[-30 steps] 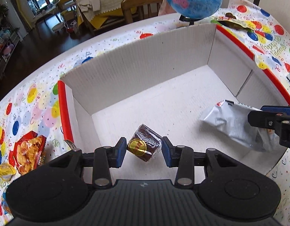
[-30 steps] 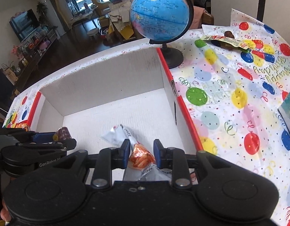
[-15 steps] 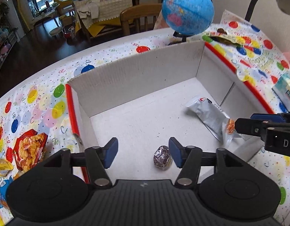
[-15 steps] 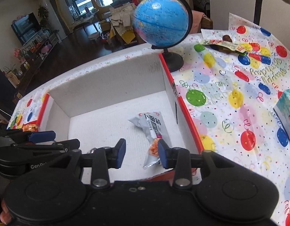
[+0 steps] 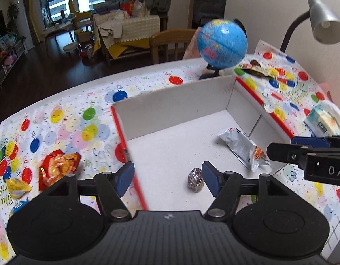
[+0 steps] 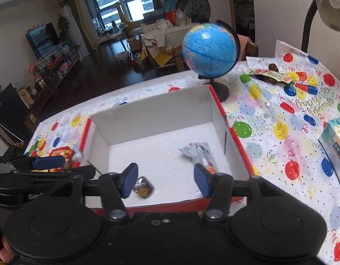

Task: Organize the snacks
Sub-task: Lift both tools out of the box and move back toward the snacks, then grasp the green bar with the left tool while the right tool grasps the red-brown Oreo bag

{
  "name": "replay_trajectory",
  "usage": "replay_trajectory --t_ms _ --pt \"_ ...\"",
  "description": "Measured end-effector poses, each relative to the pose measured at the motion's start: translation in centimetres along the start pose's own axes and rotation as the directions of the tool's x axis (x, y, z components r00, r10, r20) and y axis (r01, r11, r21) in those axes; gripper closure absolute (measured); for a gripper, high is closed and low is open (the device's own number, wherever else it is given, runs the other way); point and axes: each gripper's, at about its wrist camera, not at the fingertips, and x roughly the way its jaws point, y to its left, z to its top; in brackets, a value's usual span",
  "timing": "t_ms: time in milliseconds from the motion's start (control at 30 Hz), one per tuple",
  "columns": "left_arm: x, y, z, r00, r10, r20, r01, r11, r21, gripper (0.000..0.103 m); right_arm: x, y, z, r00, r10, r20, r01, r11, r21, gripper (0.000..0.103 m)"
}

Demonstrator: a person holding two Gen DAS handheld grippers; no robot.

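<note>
A white cardboard box with red rims stands on the balloon tablecloth. Inside it lie a small dark wrapped snack near the front and a silver snack packet at the right. My left gripper is open and empty above the box's front left corner. My right gripper is open and empty above the box's front edge. A red snack bag and a yellow packet lie on the cloth left of the box.
A blue globe stands behind the box's far right corner. A green-yellow wrapper lies at the far right. A tissue box sits to the right. A grey desk lamp leans over the table.
Both grippers opened and let go: the dark snack and the silver packet now lie in the box. Both grippers have pulled back and up, with jaws wider.
</note>
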Motion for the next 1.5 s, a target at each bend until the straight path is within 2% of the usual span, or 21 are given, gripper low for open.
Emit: replay_trajectory --t_ms 67,433,533,700,900,1000,1133,1267,1367,1500 --pt "-1.2 0.8 -0.3 1.000 -0.003 0.019 0.003 1.000 -0.016 0.028 -0.6 0.7 -0.2 1.000 0.010 0.012 -0.010 1.000 -0.006 0.039" --pt "-6.0 5.2 -2.4 0.997 -0.001 0.073 0.006 0.998 -0.057 0.028 -3.2 5.6 -1.4 0.997 0.048 0.065 -0.045 0.998 -0.043 0.021" --pt "-7.2 6.5 -3.1 0.997 -0.006 0.082 0.012 0.997 -0.075 0.023 -3.5 6.9 -1.9 0.996 0.066 0.068 -0.062 0.997 -0.050 0.012" --pt "-9.1 9.4 -4.5 0.994 -0.009 0.105 0.021 0.994 -0.110 0.023 -4.0 9.5 -2.9 0.992 0.094 0.084 -0.089 0.994 -0.063 0.001" --pt "-10.7 13.7 -6.4 0.994 0.001 0.113 0.020 0.983 -0.181 0.021 -3.7 12.7 -4.1 0.989 0.118 0.089 -0.110 0.990 -0.094 0.000" --pt "-11.4 16.0 -7.7 0.993 0.012 0.118 0.014 0.975 -0.221 0.016 -3.3 14.3 -4.7 0.988 0.131 0.078 -0.122 0.987 -0.105 0.000" --pt "-11.7 18.4 -9.1 0.993 0.033 0.116 -0.003 0.970 -0.245 0.015 -2.3 16.2 -5.3 0.989 0.133 0.056 -0.126 0.985 -0.115 0.000" --pt "-11.5 20.2 -10.5 0.993 0.055 0.103 -0.027 0.966 -0.258 0.015 -1.4 17.7 -6.0 0.991 0.132 0.031 -0.127 0.984 -0.123 0.000" --pt "-11.1 20.9 -11.5 0.993 0.082 0.089 -0.058 0.969 -0.239 0.015 -0.5 18.9 -6.5 0.992 0.127 0.013 -0.124 0.984 -0.127 0.000" --pt "-9.9 21.6 -12.7 0.994 0.083 0.064 -0.068 0.975 -0.212 0.015 1.1 20.2 -6.9 0.993 0.113 -0.019 -0.115 0.986 -0.123 0.000"
